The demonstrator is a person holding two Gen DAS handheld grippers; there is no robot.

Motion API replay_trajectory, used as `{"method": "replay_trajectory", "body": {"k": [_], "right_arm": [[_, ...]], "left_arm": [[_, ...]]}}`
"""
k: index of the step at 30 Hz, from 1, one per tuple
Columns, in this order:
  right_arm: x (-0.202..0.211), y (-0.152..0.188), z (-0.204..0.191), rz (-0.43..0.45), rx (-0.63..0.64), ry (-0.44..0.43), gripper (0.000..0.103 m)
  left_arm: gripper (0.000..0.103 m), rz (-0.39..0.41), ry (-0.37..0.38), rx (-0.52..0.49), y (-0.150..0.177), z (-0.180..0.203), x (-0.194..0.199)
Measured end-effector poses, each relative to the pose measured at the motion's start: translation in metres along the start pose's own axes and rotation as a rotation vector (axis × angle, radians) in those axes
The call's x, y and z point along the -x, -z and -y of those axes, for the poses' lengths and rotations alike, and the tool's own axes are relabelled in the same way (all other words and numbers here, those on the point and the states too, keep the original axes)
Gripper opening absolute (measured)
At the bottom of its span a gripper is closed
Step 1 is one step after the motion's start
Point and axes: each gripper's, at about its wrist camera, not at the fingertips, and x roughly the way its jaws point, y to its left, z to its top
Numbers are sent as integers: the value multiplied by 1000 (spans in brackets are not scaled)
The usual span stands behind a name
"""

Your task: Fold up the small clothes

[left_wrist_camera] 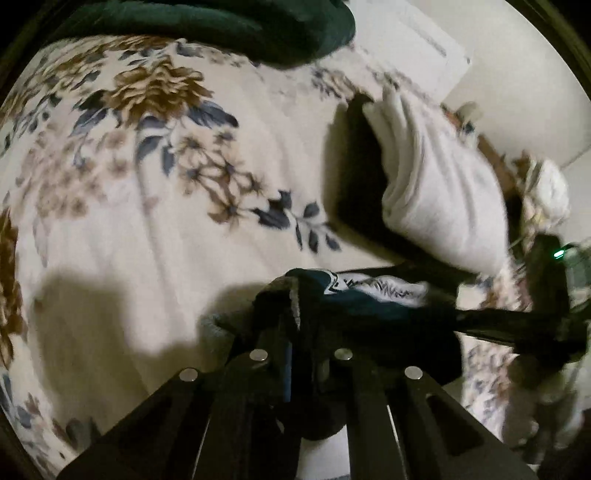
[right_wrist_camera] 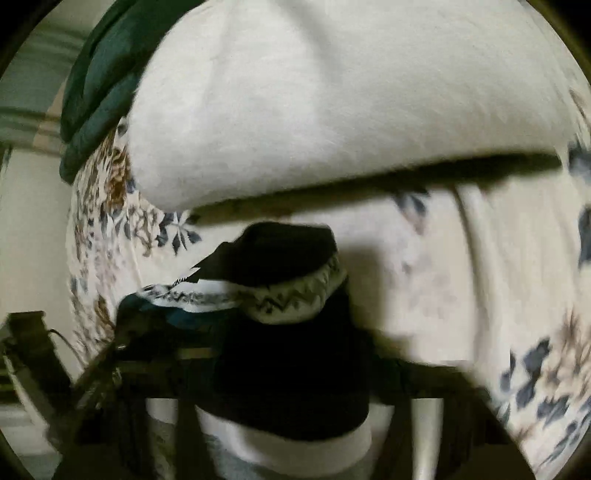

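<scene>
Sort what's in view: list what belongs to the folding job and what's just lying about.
In the job:
dark patterned garment
left hand-held gripper, shut on the garment
right hand-held gripper, also gripping it

Lying about:
floral bedspread
white folded cloth
dark green fabric

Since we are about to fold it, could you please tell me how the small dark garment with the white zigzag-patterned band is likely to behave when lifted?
The small dark garment with the white zigzag-patterned band probably flops: it sags and bunches between the left hand-held gripper and right hand-held gripper. It seems light, hanging without stretching taut. Its knit-looking cloth likely grips, not slips.
</scene>
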Motion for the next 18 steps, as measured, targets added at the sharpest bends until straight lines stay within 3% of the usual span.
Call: {"method": "replay_trajectory", "body": {"k": [4, 8, 10, 11, 13, 14, 15, 18], "right_arm": [[9, -10, -2, 48, -77, -69, 7], [-17, -25, 1, -17, -74, 52, 7], [-20, -27, 1, -53, -57, 57, 9], [-18, -28, 2, -55, -62, 43, 15], [-8, -27, 5, -31, -76, 11, 36], [-1, -28, 6, -12, -82, -10, 47], [2, -26, 7, -2, -83, -20, 51], [0, -30, 3, -13, -67, -36, 51]], "left_arm": [[4, -10, 64, 108, -5, -30, 1], [9, -98, 138, 194, -12, -51, -29], [11, -109, 173, 218, -16, -54, -28], [16, -96, 172, 221, -19, -54, -23], [50, -71, 158, 212, -22, -55, -17], [57, -56, 141, 195, -24, -52, -15], [57, -50, 126, 179, -25, -50, -17], [54, -67, 105, 145, -34, -48, -33]]}}
